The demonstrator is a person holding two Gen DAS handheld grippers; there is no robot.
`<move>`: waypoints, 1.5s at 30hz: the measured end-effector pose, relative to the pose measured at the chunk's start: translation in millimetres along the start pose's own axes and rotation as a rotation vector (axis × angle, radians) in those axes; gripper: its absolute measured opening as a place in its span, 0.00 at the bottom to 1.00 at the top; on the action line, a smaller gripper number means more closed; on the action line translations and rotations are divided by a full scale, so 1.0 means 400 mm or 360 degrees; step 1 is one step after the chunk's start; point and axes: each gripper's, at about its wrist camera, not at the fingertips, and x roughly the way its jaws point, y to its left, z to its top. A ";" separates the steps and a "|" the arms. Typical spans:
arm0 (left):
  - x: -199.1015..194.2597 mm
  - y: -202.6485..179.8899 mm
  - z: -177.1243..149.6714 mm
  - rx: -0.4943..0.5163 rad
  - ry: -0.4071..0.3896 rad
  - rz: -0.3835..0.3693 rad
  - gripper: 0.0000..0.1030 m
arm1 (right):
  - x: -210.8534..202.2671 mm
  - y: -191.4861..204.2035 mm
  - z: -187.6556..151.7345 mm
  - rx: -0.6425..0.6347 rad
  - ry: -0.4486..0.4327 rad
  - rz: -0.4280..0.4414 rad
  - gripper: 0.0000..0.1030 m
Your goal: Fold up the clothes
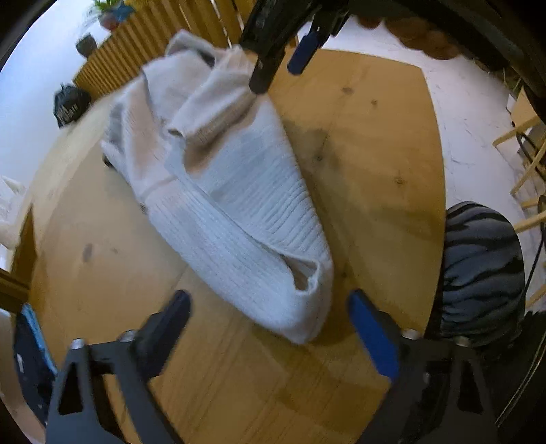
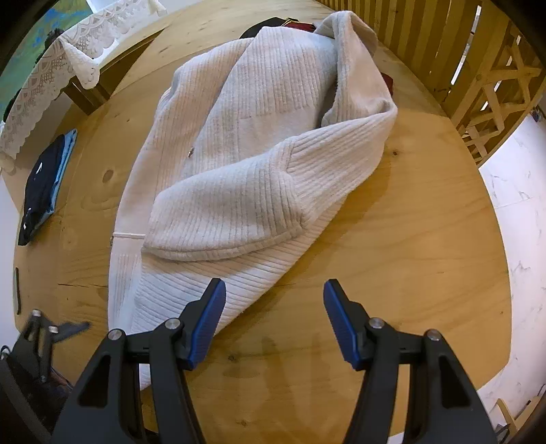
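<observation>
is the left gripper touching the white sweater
Apart. The left wrist view shows the left gripper open, with bare wooden table visible between its fingertips and the near end of the white sweater.

- Wood table [image 2: 409,246] – round-edged, knots in the top.
- Lace cloth [image 2: 51,75] on a second table, just off the far left edge of the wood table.
- Slat fence [image 2: 419,37] behind the table's far right edge.
- Chair frames [image 1: 525,164] on white floor, well off the table.
- Dark bag [image 1: 70,104] by the table's edge.
- Plant [image 1: 109,13] past the fence, blurred.
</observation>
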 end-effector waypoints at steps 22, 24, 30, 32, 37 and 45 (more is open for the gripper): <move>-0.140 0.325 -0.099 -0.0550 -0.0268 -0.0225 0.11 | -0.003 0.226 -0.022 -0.1180 -0.0312 -0.0298 0.57; -0.130 0.293 -0.113 -0.0495 -0.0242 -0.0260 0.11 | 0.009 0.263 -0.051 -0.1276 -0.0285 -0.0355 0.57; -0.064 0.207 -0.122 -0.0368 -0.0149 -0.0328 0.11 | 0.080 0.322 -0.045 -0.1415 -0.0052 -0.0302 0.57; -0.057 0.210 -0.118 -0.0384 -0.0152 -0.0341 0.11 | 0.090 0.331 -0.051 -0.1472 -0.0055 -0.0338 0.57; -0.047 0.230 -0.117 -0.0404 -0.0160 -0.0339 0.11 | 0.130 0.327 -0.041 -0.1531 -0.0050 -0.0462 0.57; -0.020 0.251 -0.123 -0.0445 -0.0140 -0.0338 0.11 | 0.119 0.244 0.014 -0.1244 -0.0034 -0.0315 0.11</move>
